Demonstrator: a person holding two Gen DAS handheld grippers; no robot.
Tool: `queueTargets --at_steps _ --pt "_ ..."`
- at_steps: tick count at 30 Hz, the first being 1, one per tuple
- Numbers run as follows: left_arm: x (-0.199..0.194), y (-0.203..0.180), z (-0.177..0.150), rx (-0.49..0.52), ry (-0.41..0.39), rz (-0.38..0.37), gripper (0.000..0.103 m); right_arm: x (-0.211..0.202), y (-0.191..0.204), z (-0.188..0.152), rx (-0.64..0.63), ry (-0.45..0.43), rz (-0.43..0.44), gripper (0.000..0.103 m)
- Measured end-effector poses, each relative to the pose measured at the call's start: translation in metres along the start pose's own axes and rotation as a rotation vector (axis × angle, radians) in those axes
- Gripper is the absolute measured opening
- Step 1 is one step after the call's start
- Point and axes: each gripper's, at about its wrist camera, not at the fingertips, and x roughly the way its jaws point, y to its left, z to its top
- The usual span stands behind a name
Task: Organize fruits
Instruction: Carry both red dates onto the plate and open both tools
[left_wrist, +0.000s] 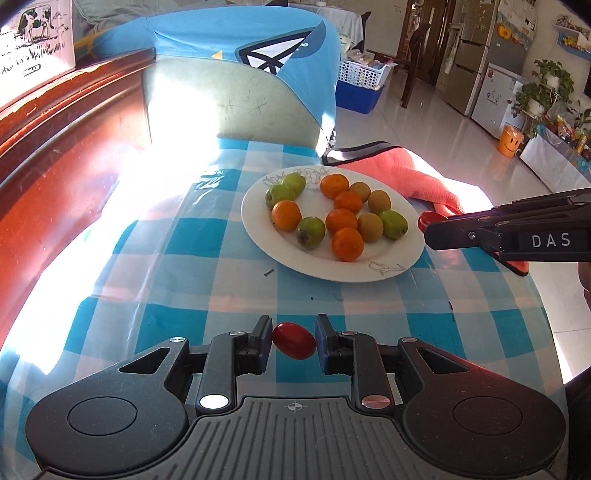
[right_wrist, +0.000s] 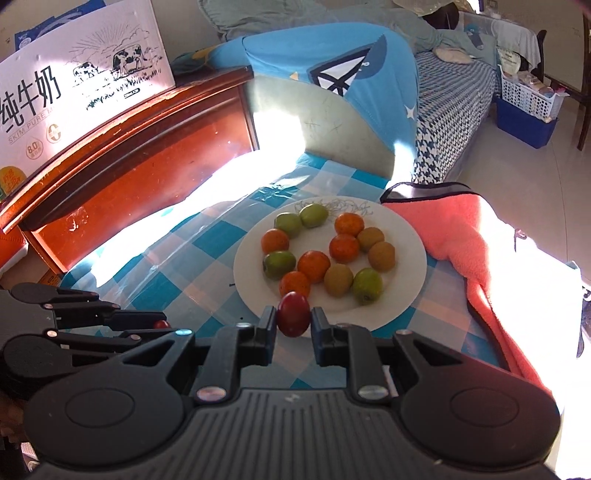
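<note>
A white plate (left_wrist: 391, 260) on the blue checked tablecloth holds several oranges, green fruits and brown kiwis; it also shows in the right wrist view (right_wrist: 410, 243). My left gripper (left_wrist: 294, 339) is shut on a red cherry tomato (left_wrist: 294, 340), held over the cloth in front of the plate. My right gripper (right_wrist: 294, 318) is shut on another red cherry tomato (right_wrist: 293, 314), held above the plate's near rim. In the left wrist view the right gripper (left_wrist: 424, 225) comes in from the right, beside the plate's right edge, its tomato (left_wrist: 428, 220) showing at the tip.
A pink towel (right_wrist: 465, 236) lies right of the plate. A chair draped with a blue shirt (left_wrist: 236, 55) stands behind the table. A red-brown wooden headboard (right_wrist: 140, 147) with a milk carton box (right_wrist: 74, 85) runs along the left.
</note>
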Motion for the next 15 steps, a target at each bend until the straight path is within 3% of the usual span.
queueTargets --at_steps 15 --pt "0.030 -0.006 0.061 0.024 -0.058 -0.064 0.022 0.006 -0.043 0.028 0.129 -0.071 -0.032 0.020"
